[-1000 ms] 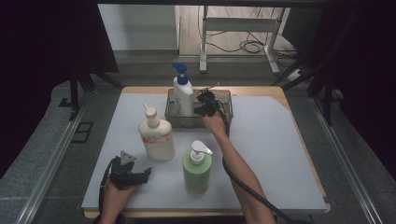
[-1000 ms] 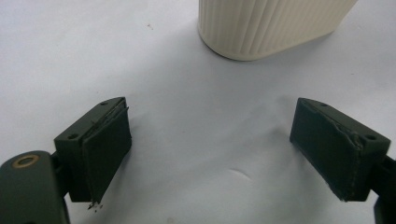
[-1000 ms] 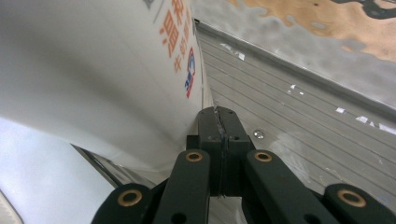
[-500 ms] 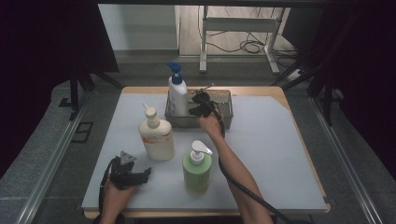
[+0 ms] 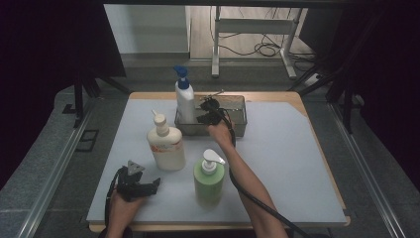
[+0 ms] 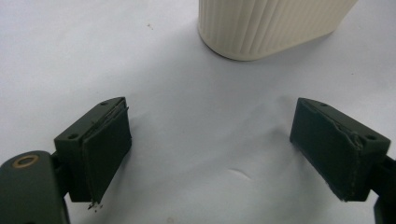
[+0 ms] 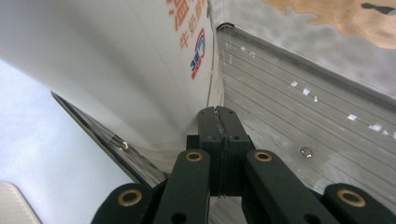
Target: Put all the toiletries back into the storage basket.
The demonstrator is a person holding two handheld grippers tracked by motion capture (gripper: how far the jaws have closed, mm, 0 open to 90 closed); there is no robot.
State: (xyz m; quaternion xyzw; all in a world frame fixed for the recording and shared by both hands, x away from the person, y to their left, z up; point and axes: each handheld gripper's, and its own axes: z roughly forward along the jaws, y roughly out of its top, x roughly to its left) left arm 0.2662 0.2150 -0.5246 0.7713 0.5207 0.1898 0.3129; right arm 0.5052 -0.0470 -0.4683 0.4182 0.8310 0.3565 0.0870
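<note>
A white bottle with a blue pump (image 5: 184,101) stands upright at the left end of a clear tray (image 5: 236,124) at the back of the table. My right gripper (image 5: 200,118) is inside the tray, jaws shut on nothing. In the right gripper view its tips (image 7: 219,114) press against the white bottle's base (image 7: 116,60) above the tray floor (image 7: 303,107). My left gripper (image 5: 143,187) rests near the front left edge, open and empty (image 6: 210,149). It points at the cream bottle (image 6: 266,23).
A cream pump bottle (image 5: 166,145) stands left of centre and a green pump bottle (image 5: 209,179) in front of the right forearm. The right gripper's cable trails off the front edge. The table mat (image 5: 297,163) lies bare on the right.
The white bottle has slid left along the tray, and my right gripper has followed it leftward. The left gripper has not moved.
</note>
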